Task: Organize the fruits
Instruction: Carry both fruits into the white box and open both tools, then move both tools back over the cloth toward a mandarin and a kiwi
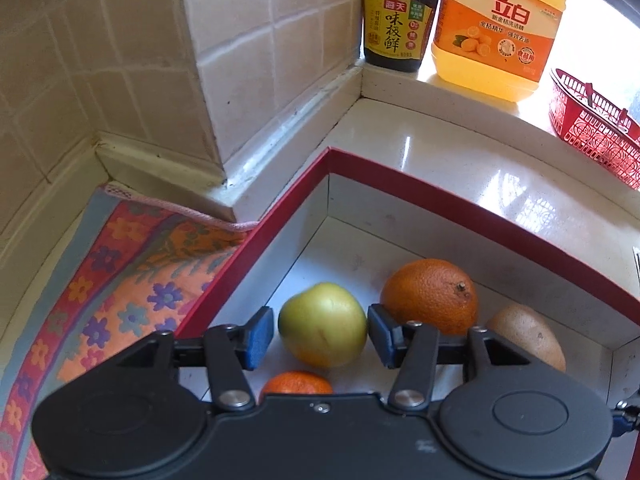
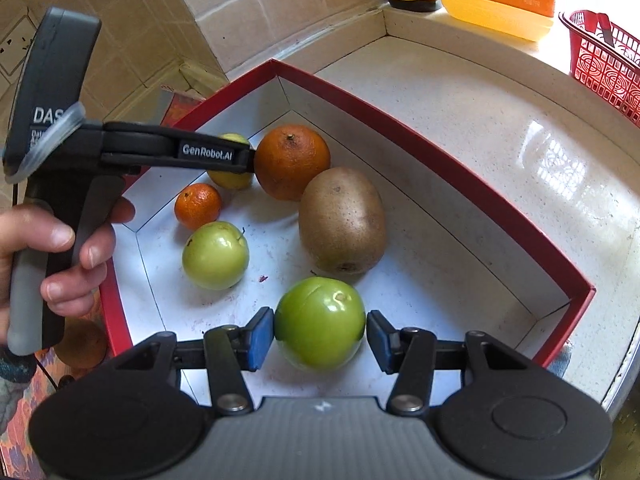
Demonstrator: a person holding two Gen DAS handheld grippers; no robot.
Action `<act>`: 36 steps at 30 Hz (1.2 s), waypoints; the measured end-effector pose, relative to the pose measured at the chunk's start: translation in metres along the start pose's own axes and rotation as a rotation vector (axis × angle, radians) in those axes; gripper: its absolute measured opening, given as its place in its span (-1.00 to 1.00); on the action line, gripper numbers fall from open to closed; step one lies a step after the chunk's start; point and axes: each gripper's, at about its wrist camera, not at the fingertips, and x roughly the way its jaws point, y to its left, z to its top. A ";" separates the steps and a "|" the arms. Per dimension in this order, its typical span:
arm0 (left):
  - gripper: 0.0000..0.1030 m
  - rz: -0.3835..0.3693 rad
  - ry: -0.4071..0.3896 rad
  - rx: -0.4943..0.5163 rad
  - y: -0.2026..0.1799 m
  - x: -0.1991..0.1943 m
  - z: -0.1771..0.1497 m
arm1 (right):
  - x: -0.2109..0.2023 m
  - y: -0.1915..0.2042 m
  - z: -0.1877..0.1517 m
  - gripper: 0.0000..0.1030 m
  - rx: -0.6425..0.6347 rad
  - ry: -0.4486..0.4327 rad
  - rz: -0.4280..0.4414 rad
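Observation:
A red-rimmed white box (image 1: 440,204) (image 2: 400,120) holds several fruits. My left gripper (image 1: 320,336) is open around a yellow-green fruit (image 1: 322,324) that rests on the box floor, with a sliver of space at the pads. An orange (image 1: 430,296), a kiwi (image 1: 528,334) and a mandarin (image 1: 298,384) lie near it. My right gripper (image 2: 320,338) is shut on a bright green fruit (image 2: 320,324) low at the box's near side. In the right wrist view, the left gripper (image 2: 248,158) reaches in beside the orange (image 2: 292,162). Another green fruit (image 2: 215,255) lies mid-box.
A dark sauce bottle (image 1: 400,16) and an orange detergent jug (image 1: 500,28) stand on the sill. To the right sits a red plastic basket (image 1: 592,136). A floral cloth (image 1: 120,280) lies left of the box by the tiled wall. A hand (image 2: 60,248) holds the left gripper.

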 end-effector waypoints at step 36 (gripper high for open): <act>0.45 0.545 -0.318 -0.730 0.200 -0.380 -0.321 | -0.070 0.214 -0.016 0.40 -0.385 -0.173 0.225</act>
